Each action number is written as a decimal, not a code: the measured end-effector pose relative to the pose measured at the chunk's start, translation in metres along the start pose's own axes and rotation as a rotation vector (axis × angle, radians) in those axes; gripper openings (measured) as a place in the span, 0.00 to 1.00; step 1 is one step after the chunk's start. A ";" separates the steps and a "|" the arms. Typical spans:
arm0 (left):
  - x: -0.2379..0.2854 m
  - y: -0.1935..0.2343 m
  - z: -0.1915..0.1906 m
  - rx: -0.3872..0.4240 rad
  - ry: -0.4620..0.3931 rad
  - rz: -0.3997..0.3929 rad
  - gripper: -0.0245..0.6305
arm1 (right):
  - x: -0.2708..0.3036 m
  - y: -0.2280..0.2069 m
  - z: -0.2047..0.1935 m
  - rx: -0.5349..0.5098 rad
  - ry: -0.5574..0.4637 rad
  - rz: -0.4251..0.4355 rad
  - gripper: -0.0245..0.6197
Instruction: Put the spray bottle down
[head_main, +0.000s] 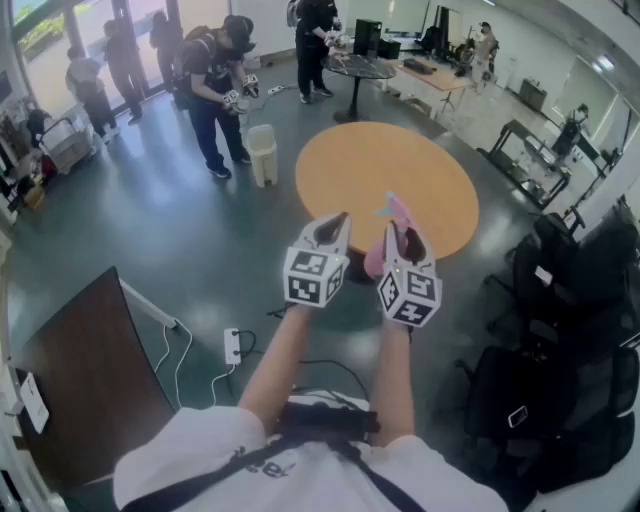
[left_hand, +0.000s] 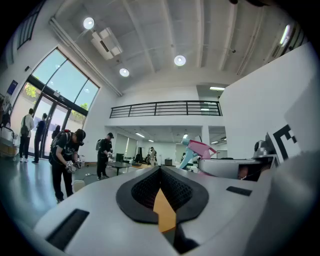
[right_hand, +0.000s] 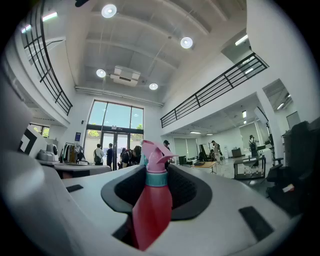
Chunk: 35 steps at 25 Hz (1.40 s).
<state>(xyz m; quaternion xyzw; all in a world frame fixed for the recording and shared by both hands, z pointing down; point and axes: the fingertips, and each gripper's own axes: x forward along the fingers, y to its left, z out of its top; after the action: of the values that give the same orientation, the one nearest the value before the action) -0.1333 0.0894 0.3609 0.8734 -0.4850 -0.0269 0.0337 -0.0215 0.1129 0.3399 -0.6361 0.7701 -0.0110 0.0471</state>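
Observation:
A pink spray bottle (head_main: 376, 258) with a teal collar and pink trigger head sits upright between the jaws of my right gripper (head_main: 402, 232), which is shut on its body. In the right gripper view the bottle (right_hand: 152, 200) fills the gap between the black pads. My left gripper (head_main: 343, 217) is held level beside it on the left, jaws together with nothing in them. In the left gripper view its tips (left_hand: 160, 169) meet, and the bottle's head (left_hand: 200, 149) shows off to the right. Both grippers hover above the floor just short of the near edge of a round orange table (head_main: 370, 170).
A white bin (head_main: 262, 153) stands on the floor left of the table. A dark brown desk (head_main: 90, 380) is at the near left, with a power strip (head_main: 232, 345) and cables beside it. Black chairs (head_main: 560, 330) crowd the right. Several people stand at the back.

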 end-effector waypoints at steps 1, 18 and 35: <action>0.000 -0.003 -0.002 0.001 0.003 -0.002 0.05 | -0.002 -0.001 -0.001 0.002 0.000 -0.001 0.29; 0.012 -0.099 -0.023 0.015 0.021 -0.060 0.05 | -0.068 -0.077 -0.010 0.056 0.000 -0.006 0.29; 0.079 -0.134 -0.053 -0.004 0.057 -0.113 0.05 | -0.052 -0.146 -0.033 0.069 0.021 -0.069 0.29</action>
<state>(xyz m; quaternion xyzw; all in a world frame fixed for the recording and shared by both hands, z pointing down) 0.0261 0.0943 0.4010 0.8998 -0.4338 -0.0049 0.0474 0.1279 0.1344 0.3865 -0.6600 0.7474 -0.0459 0.0606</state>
